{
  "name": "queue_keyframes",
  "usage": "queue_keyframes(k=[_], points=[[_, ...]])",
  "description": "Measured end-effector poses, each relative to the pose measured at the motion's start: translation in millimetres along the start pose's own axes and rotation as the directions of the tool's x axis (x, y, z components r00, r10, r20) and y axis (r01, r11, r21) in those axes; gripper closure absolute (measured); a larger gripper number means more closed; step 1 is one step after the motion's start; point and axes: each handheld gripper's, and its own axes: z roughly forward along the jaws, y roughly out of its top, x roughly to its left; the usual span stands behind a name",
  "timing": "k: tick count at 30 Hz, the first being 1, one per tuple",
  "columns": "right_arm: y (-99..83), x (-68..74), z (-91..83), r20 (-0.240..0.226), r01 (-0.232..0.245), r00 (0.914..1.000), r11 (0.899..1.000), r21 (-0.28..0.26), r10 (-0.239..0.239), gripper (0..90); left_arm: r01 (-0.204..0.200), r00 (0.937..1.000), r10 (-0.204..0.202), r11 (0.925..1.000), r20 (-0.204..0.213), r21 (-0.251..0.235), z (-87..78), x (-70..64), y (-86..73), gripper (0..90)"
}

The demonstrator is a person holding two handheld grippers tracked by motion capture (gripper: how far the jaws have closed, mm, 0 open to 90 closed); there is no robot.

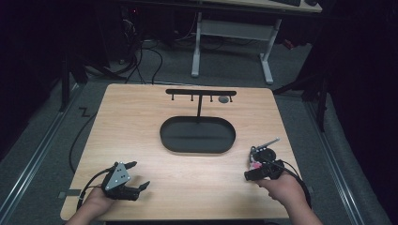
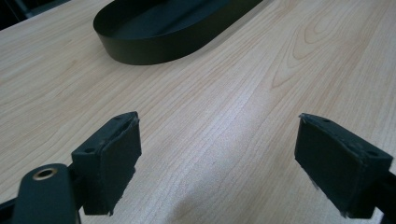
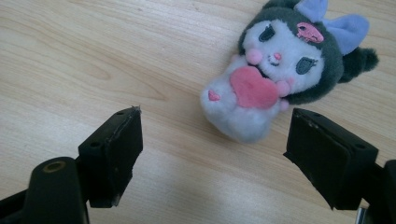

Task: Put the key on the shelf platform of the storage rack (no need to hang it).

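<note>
My left gripper's point(image 2: 217, 163) fingers point(image 2: 109, 161) stand wide apart with nothing but bare wood between them, angled toward the black oval tray point(image 2: 154, 44) ahead. Seen from the high view, that gripper point(image 1: 138, 176) sits near the bench's point(image 1: 141, 136) front left corner, its grey three-cornered plate point(image 1: 117, 176) facing up, its fingers pointing to the right and slightly away from me. My left hand point(image 1: 96, 201) wraps it from behind, the forearm coming in over the front edge, and the cable point(image 1: 87, 185) loops off to the left.

My right gripper's point(image 3: 212, 156) fingers point(image 3: 114, 149) are also spread wide and hold nothing. Just beyond them a small plush toy point(image 3: 275, 70) lies on its back on the wood: white face, dark hood, lilac ears, a pink heart on its chest. It sits closer to the finger on the right of that view, apart from both. In the high view, this gripper point(image 1: 263, 171) is near the front right corner, my right hand point(image 1: 279, 187) gripping it from behind; the plush point(image 1: 255, 161) is a small blur just beyond it, too small to read.

The tray point(image 1: 197, 135) occupies the bench's middle, with a black T-shaped hook stand point(image 1: 201, 93) rising at its far side.
</note>
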Motion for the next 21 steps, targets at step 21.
queue_keyframes(k=[21], points=[[4.2, -23.2, 47.9, -0.014, -0.104, 0.9945, 0.994, 0.018, 0.104, 26.5, 0.0, 1.0, 0.0, 1.0, -0.005, 0.005, 0.9, -0.9, 0.0, 15.5]])
